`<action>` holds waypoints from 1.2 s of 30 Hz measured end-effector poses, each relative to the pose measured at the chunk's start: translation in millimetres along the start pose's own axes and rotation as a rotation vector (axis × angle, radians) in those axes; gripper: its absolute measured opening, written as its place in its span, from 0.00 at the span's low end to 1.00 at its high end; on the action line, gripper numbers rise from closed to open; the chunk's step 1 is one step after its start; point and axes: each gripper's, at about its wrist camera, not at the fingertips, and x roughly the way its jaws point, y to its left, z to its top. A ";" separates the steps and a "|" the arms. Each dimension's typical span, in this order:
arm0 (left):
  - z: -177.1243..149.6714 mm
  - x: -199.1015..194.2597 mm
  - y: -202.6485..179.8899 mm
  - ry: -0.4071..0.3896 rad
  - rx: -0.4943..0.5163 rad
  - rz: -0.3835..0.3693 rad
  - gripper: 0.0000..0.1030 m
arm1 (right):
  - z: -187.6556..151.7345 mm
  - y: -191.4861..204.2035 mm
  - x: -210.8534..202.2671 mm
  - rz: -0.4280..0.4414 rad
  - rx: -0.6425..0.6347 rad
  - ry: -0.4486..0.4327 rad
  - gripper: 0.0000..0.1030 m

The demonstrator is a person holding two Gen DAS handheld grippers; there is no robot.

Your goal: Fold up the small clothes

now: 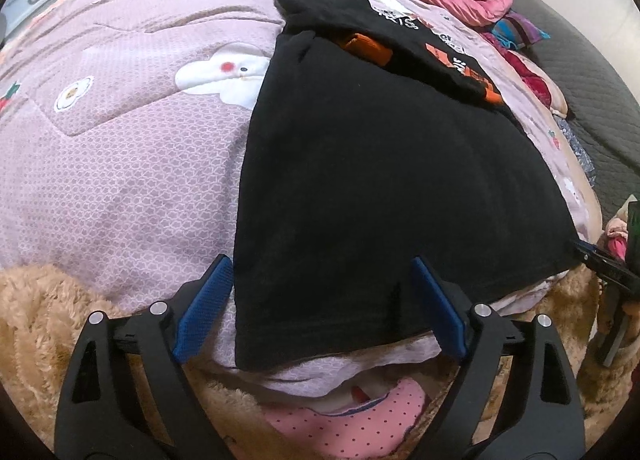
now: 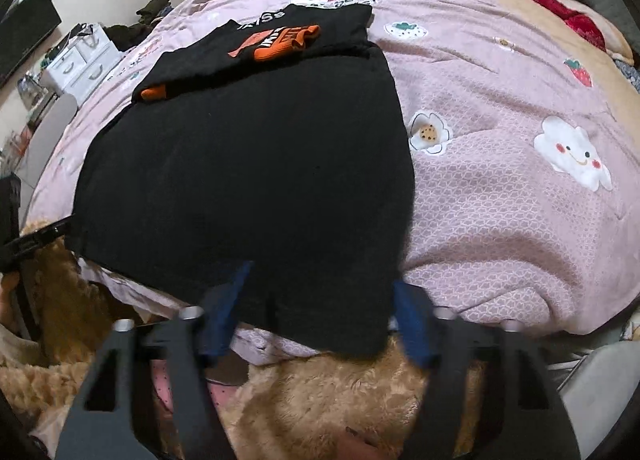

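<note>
Flat black knit garment (image 1: 380, 179) on quilted pink cover (image 1: 120, 179), seemingly rectangular.

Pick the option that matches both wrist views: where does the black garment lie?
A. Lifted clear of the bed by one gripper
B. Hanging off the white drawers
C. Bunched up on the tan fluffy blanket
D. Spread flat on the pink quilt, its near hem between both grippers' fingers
D: the black garment lies flat on the pink quilt, with its near hem between the open fingers of the left gripper and the right gripper.
</note>
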 end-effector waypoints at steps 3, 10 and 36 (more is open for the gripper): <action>2.4 2.6 0.7 -0.001 -0.008 -0.009 0.82 | -1.9 4.7 -5.2 -0.020 -0.045 -0.046 0.08; 3.9 1.2 7.2 -0.030 -0.044 -0.034 0.82 | 13.9 1.1 -43.1 0.211 0.021 -0.231 0.09; -10.7 -6.6 13.1 0.002 -0.123 -0.107 0.46 | 43.4 -37.9 -63.2 0.275 0.193 -0.376 0.08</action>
